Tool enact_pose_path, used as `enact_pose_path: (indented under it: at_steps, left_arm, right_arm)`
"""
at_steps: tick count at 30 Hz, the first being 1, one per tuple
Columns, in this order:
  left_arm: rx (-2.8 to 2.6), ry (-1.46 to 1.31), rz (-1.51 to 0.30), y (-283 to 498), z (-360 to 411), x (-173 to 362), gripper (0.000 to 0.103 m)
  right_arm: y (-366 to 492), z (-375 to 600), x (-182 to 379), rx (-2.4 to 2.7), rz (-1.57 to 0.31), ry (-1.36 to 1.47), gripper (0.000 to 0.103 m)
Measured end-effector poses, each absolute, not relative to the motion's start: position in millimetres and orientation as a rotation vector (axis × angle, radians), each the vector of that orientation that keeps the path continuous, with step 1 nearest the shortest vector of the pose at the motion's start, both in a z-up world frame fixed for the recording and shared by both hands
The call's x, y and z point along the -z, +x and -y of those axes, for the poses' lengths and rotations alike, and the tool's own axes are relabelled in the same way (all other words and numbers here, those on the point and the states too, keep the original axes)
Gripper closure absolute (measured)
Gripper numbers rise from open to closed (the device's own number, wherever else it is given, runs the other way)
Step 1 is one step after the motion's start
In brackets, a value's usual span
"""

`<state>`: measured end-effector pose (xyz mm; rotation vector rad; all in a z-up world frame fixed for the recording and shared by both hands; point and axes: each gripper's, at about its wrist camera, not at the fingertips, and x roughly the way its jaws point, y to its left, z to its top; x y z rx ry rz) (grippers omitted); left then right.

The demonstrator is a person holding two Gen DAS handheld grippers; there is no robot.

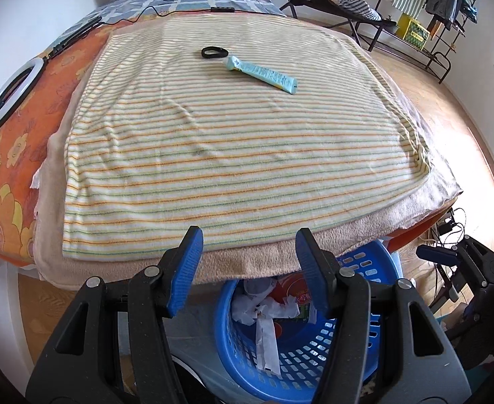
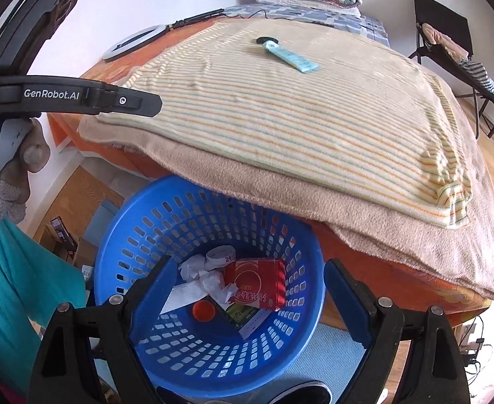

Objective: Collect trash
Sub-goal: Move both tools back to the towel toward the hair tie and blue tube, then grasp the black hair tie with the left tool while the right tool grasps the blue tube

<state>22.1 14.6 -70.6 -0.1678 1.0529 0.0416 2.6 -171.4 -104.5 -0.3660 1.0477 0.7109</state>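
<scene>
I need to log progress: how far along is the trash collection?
Mostly done: the blue basket already holds crumpled paper, a red packet and an orange cap. Both tools are open and empty. Left on the striped towel: a light-blue tube and black ring.

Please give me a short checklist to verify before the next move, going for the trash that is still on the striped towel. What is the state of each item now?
1. Left gripper empty and open: ok.
2. Right gripper empty and open, above the blue basket: ok.
3. Light blue tube lies free on the striped towel, nothing on top of it: ok.
4. Black ring lies just beyond the tube's far end; whether they touch: cannot tell.
5. Basket has room for more trash: ok.
6. Tube within the grippers' present reach: not ok, it lies on the far part of the towel.
</scene>
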Motion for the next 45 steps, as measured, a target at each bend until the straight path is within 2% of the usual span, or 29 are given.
enact_pose_path:
  at_steps: [8,17,28,31,36,38,45]
  left_arm:
    - [-0.06,-0.13,-1.005,71.3,-37.2,47.3,0.044]
    - [-0.062,-0.218,-0.982,137.3,-72.4,38.6,0.044]
    - [-0.059,-0.305,-1.01,216.6,-103.2,58.5,0.045]
    - [-0.057,-0.329,-1.028,233.8,-110.5,68.4,0.055]
    - [-0.061,-0.388,-1.037,253.7,-122.7,81.2,0.057]
    - [-0.061,-0.394,-1.04,259.5,-124.5,84.8,0.063]
    - [-0.078,-0.407,-1.05,277.6,-130.5,99.1,0.064]
  right_arm:
    - [49.8,157.7,78.0,-0.692,-0.998,-0.353,0.013]
    - [119.6,125.4,65.8,-0.786,-0.964,-0.276,0.016]
    - [197.2,80.9,79.7,-0.828,-0.978,-0.291,0.016]
    - [215.9,74.3,88.3,-0.832,-0.996,-0.276,0.019]
    - [235.2,60.7,98.1,-0.827,-1.006,-0.293,0.02]
    - [239.6,55.4,100.0,-0.842,-1.006,-0.296,0.02]
    - [251.9,41.0,116.9,-0.833,-1.014,-0.332,0.02]
